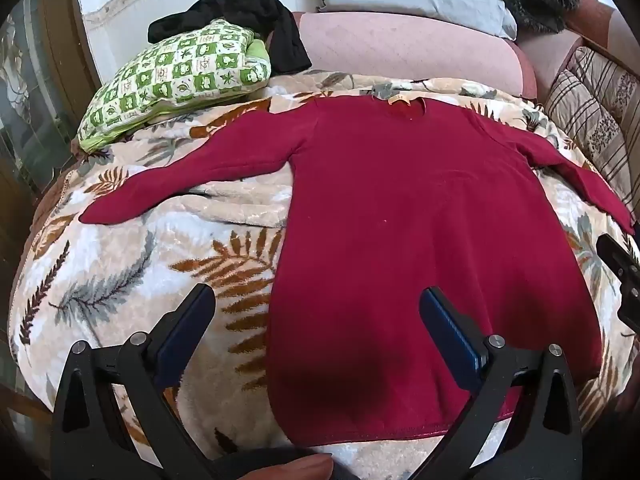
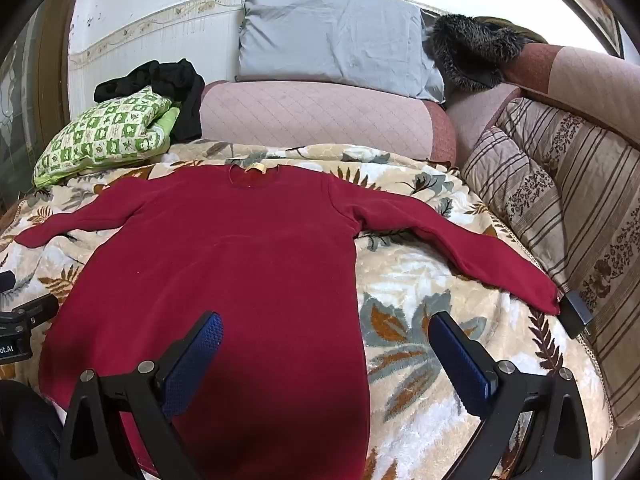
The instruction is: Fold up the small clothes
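Red top [image 1: 420, 216] lies flat on a leaf-print blanket [image 1: 132, 280], neck away from the cameras, both sleeves spread out to the sides, hem nearest. Blanket covers a bed or sofa, can't tell which. Behind it: pink bolster [image 2: 316, 116], grey pillow [image 2: 336, 40] vs. white wall w/ patterned border. Green-check pillow [image 1: 176, 76] at far left corner, black garment [image 1: 256, 20] draped over it. Striped cushions [image 2: 560, 184] along the right side, dark fur item [image 2: 476, 52] on top. Left gripper [image 1: 316, 324] over the hem's left edge, jaws released, nothing betw. them. Right gripper [image 2: 326, 350] over the hem's right edge, jaws released too.
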Motion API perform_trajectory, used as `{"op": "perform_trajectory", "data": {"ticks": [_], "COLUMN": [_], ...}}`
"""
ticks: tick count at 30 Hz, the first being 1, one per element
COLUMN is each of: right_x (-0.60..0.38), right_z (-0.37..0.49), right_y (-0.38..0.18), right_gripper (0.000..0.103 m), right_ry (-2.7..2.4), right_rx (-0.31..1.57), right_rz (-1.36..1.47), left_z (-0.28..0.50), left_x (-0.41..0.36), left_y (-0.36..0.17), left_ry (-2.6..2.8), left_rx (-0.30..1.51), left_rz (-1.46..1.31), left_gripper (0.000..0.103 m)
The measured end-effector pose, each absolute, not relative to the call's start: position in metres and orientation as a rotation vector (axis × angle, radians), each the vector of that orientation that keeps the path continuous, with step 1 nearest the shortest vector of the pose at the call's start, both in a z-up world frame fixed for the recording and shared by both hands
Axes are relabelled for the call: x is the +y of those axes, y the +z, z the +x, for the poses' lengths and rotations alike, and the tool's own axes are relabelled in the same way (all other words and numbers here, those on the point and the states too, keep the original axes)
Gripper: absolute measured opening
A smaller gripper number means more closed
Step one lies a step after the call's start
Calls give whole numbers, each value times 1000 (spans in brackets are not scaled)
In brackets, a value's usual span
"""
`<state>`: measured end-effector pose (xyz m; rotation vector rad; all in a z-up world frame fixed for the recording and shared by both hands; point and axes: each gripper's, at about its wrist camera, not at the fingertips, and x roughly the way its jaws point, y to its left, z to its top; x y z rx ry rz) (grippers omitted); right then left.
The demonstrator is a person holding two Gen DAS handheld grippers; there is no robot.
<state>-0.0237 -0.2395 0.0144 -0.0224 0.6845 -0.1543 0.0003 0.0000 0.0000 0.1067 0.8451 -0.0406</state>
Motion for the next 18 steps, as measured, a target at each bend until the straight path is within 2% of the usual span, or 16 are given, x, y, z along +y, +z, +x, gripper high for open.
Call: {"op": "perform_trajectory", "data": {"ticks": [18], "right_x": [-242], "right_z": [-23], "right_y": [14], "right_gripper": [102], "right_ry": [-157], "right_rx": [689], "right_rz": [-25], "left_z": [1], "left_x": [-7], "left_y": [-3], "left_ry": [-36], "left_rx": [844], "left_rz": [116], "left_gripper": [103]}}
